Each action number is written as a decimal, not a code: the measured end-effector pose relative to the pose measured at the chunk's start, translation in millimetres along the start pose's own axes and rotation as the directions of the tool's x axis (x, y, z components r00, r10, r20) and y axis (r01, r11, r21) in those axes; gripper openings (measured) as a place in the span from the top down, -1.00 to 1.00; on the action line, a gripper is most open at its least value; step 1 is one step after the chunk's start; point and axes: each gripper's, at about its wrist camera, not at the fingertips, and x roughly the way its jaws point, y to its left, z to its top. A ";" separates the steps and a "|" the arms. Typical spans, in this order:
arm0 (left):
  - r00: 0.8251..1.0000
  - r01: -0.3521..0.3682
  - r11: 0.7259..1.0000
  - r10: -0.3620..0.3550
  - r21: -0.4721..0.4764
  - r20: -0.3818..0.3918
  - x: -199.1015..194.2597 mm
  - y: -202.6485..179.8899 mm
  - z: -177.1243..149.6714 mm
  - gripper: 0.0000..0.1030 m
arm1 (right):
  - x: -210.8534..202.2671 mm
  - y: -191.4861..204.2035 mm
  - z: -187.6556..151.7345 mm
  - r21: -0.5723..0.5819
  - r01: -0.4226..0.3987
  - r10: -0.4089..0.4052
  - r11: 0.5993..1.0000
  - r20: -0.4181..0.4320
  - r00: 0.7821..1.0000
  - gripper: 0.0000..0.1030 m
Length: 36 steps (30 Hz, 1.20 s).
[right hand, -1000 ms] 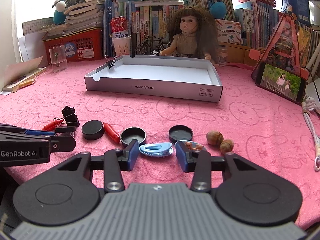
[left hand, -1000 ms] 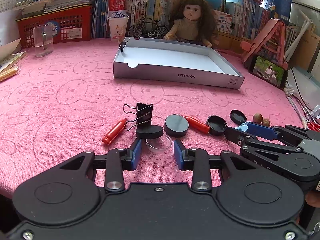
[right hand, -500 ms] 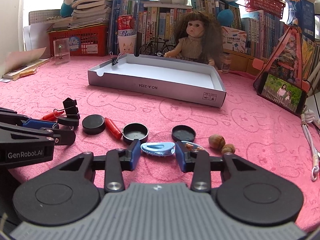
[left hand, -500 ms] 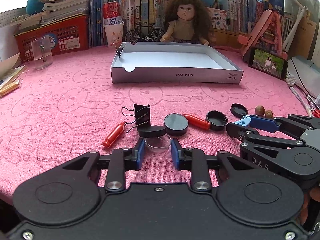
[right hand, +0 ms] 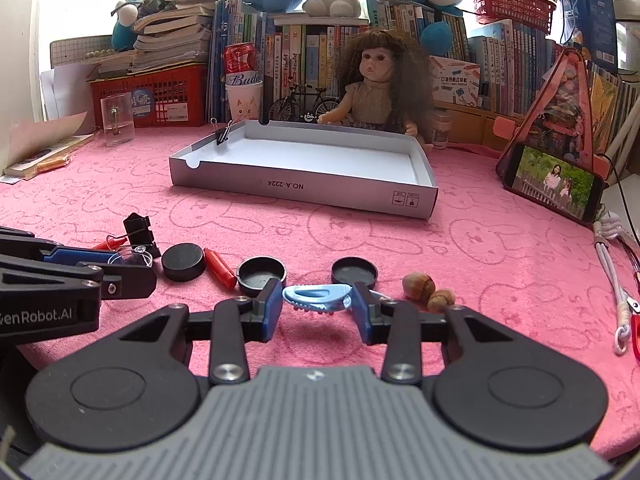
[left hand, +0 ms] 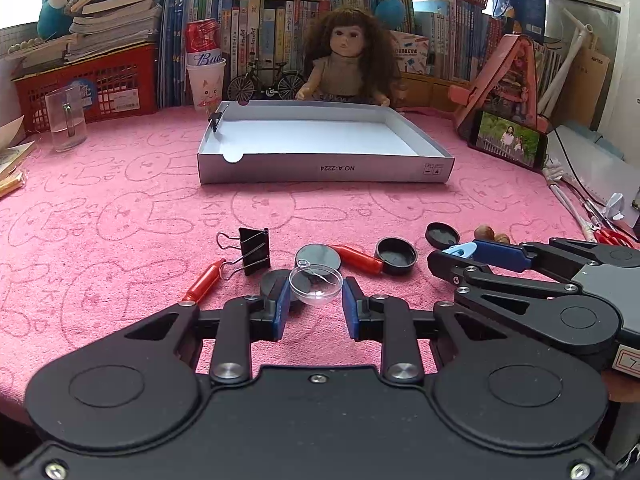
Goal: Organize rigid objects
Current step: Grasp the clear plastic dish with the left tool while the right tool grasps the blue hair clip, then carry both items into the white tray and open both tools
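Note:
My left gripper point(left hand: 315, 303) is shut on a clear round dish point(left hand: 316, 283), held tilted just above the pink cloth. My right gripper point(right hand: 317, 305) is shut on a light-blue hair clip point(right hand: 316, 298), lifted slightly with its shadow below. On the cloth lie a black binder clip point(left hand: 254, 251), two red pieces point(left hand: 202, 282) point(left hand: 358, 258), a black disc point(right hand: 184, 262), a black cap point(right hand: 261, 278), a black lid point(right hand: 354, 270) and two hazelnuts point(right hand: 418, 285). The white shallow box point(left hand: 320, 168) stands behind them with only a small binder clip point(left hand: 216, 122) on its rim.
A doll point(left hand: 348, 68) and a toy bicycle sit behind the box, with books along the back. A glass point(left hand: 66, 120) and red basket point(left hand: 88, 84) stand at the left. A phone point(left hand: 508, 144) on a stand and white cables point(right hand: 612, 276) are at the right.
The left jaws closed on the clear dish and raised it off the cloth. The right jaws closed on the blue hair clip and lifted it a little.

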 end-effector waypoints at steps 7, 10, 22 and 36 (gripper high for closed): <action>1.000 0.004 1.000 -0.004 -0.003 0.013 -0.1 -0.2 6.6 0.49 | -2.5 -3.5 3.2 0.008 0.010 -0.010 1.000 0.008 1.000 0.13; 1.000 -0.007 1.000 0.007 -0.014 0.016 1.9 1.8 11.2 0.49 | -2.8 -6.5 5.4 0.018 0.015 -0.015 1.000 0.011 1.000 0.13; 0.998 -0.005 1.000 0.006 -0.004 0.056 17.4 4.3 40.2 0.49 | 9.2 -23.1 24.2 0.080 0.048 -0.048 0.996 0.008 0.999 0.13; 0.996 -0.012 0.999 0.015 -0.040 0.083 65.4 24.8 106.0 0.50 | 46.6 -53.1 77.5 0.164 0.047 -0.051 0.985 0.018 0.999 0.14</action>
